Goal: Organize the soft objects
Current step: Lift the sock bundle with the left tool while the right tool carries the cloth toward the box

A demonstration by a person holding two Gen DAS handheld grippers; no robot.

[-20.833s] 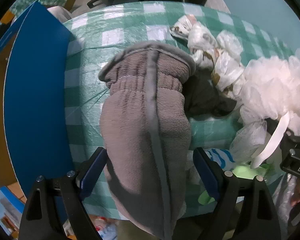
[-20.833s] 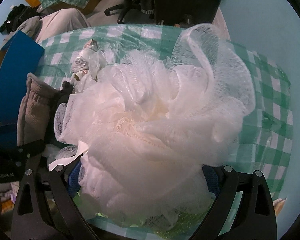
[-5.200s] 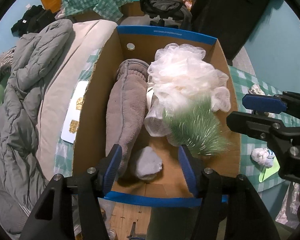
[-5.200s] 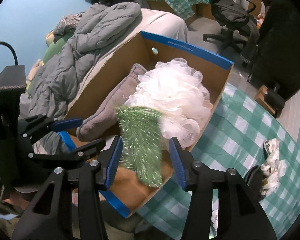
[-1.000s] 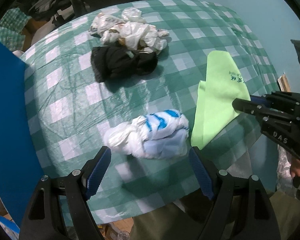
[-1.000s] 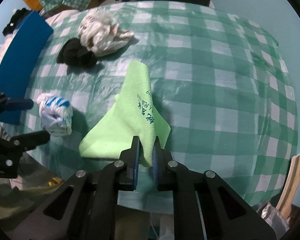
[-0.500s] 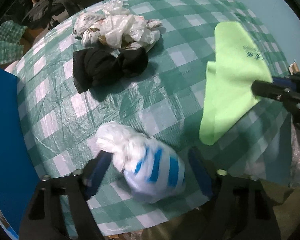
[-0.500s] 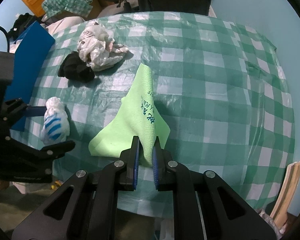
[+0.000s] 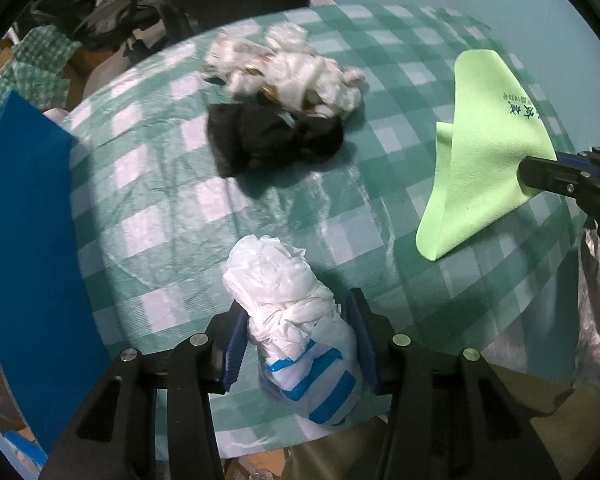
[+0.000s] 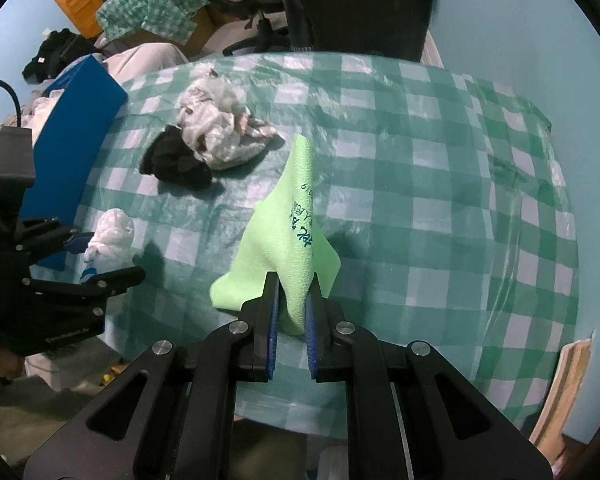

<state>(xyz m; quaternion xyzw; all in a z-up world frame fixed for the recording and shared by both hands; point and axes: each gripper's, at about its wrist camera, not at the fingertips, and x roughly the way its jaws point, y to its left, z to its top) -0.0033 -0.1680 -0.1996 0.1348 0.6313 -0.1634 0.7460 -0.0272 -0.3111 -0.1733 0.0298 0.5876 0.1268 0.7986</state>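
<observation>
— What had changed since a second earlier?

— My left tool [image 9: 298, 338] had been closing its jaws, and the knotted white-and-blue plastic bag [image 9: 300, 336] that had lain ahead of it on the surface [image 9: 172, 216] was now between its blue pads, which pressed its sides. The lime-green cloth [image 10: 288, 248] had come up off the check tablecloth.

— And your right tool?

— My right tool [image 10: 291, 332] was clamped tight on a fold of that cloth, which hung tented over the surface.

— What else lay there?

— A black garment [image 9: 272, 140] touched a crumpled white plastic bag [image 9: 296, 76] further back. The blue-sided box [image 10: 72, 136] stood at the left edge.
</observation>
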